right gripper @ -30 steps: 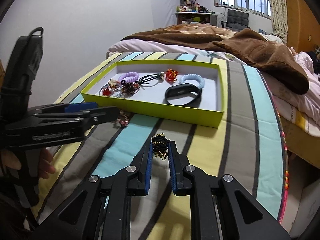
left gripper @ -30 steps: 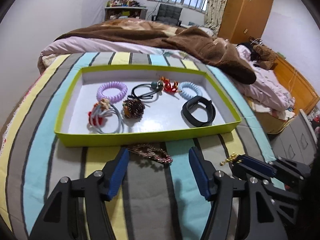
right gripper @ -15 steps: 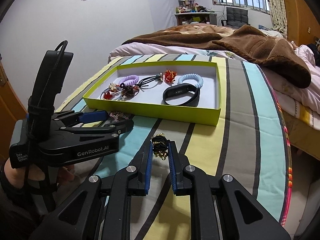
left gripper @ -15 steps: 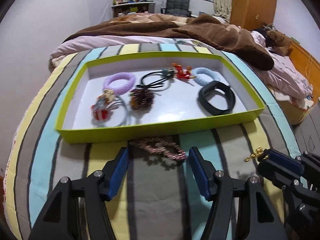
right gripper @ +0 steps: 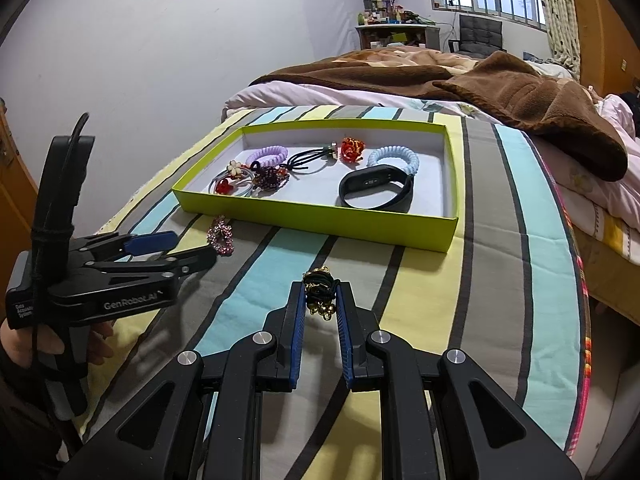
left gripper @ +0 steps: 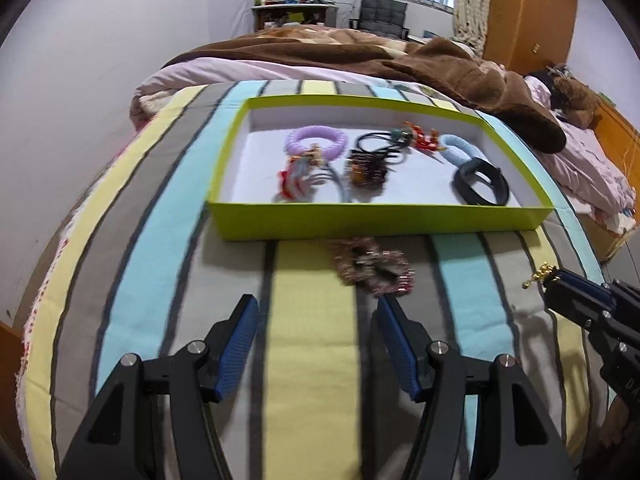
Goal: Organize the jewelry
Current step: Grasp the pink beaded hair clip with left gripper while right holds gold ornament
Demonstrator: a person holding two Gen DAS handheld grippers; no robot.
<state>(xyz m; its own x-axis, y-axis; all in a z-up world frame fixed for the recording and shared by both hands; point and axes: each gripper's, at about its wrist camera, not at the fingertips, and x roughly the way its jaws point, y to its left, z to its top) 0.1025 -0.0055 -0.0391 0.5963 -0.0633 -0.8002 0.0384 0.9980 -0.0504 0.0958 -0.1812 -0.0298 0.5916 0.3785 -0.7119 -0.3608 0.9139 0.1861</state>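
A lime green tray (left gripper: 376, 220) (right gripper: 312, 216) sits on the striped bedspread and holds hair ties, a black band (right gripper: 376, 192) and beaded pieces. A pink beaded piece (left gripper: 372, 266) (right gripper: 221, 236) lies on the bedspread just in front of the tray. My left gripper (left gripper: 316, 320) (right gripper: 180, 246) is open, just short of that piece and slightly left of it. My right gripper (right gripper: 320, 304) (left gripper: 548, 280) is shut on a black and gold hair tie (right gripper: 319, 292), held above the bedspread to the right.
A brown blanket (right gripper: 500, 84) and pink bedding (left gripper: 580, 160) are piled behind and right of the tray. The bed's right edge (right gripper: 576, 240) drops off. A white wall runs along the left side.
My left gripper has drawn back from the tray and shifted left, so the pink beaded piece now sits further ahead and to the right. My right gripper still holds the hair tie.
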